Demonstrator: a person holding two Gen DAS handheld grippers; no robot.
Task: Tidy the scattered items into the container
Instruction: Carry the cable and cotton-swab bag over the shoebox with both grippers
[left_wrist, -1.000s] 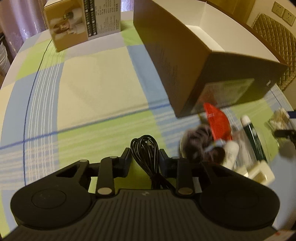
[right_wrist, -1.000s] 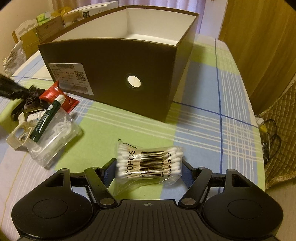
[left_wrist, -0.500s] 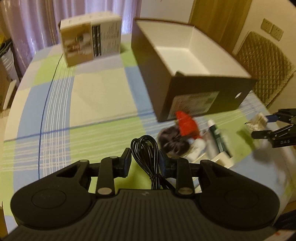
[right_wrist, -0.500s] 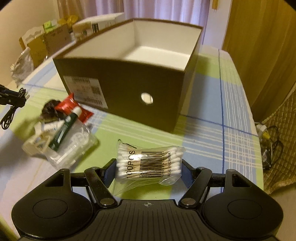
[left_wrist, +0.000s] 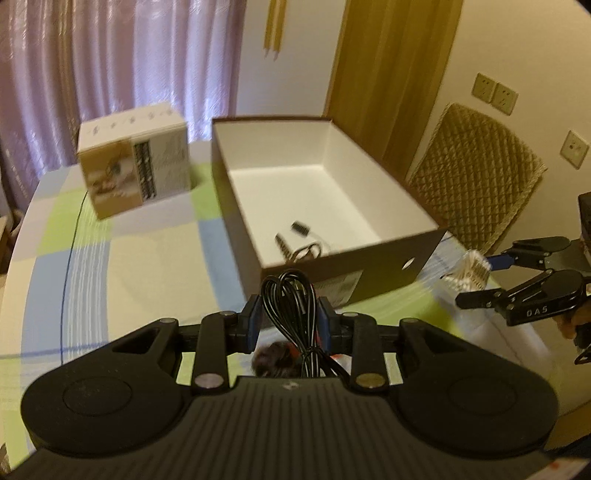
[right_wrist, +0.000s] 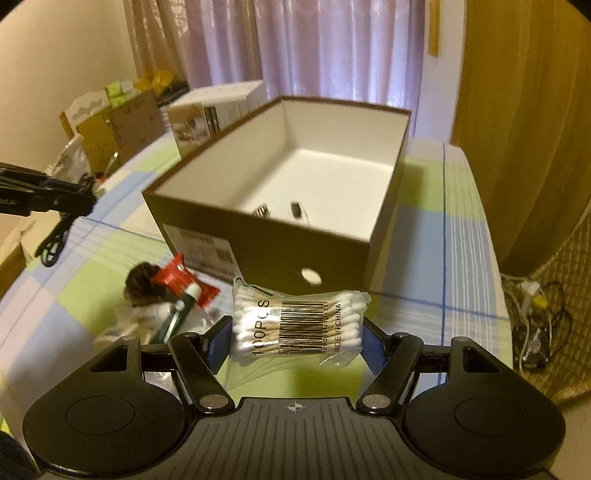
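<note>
Left tongs (left_wrist: 288, 325) grip a cable (left_wrist: 291, 306), right tongs (right_wrist: 295, 338) swabs (right_wrist: 299, 325); box (right_wrist: 258, 240) nearly empty, pile (right_wrist: 166, 299) remains on the table (right_wrist: 443, 258).

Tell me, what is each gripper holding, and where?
The left gripper pinches a coiled black cable around its bundled middle. The right gripper squeezes a cotton swab pack by its two ends.

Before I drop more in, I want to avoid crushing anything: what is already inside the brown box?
A small dark cable or adapter lies near the brown box's front wall; that wall hides the floor directly behind it.
</note>
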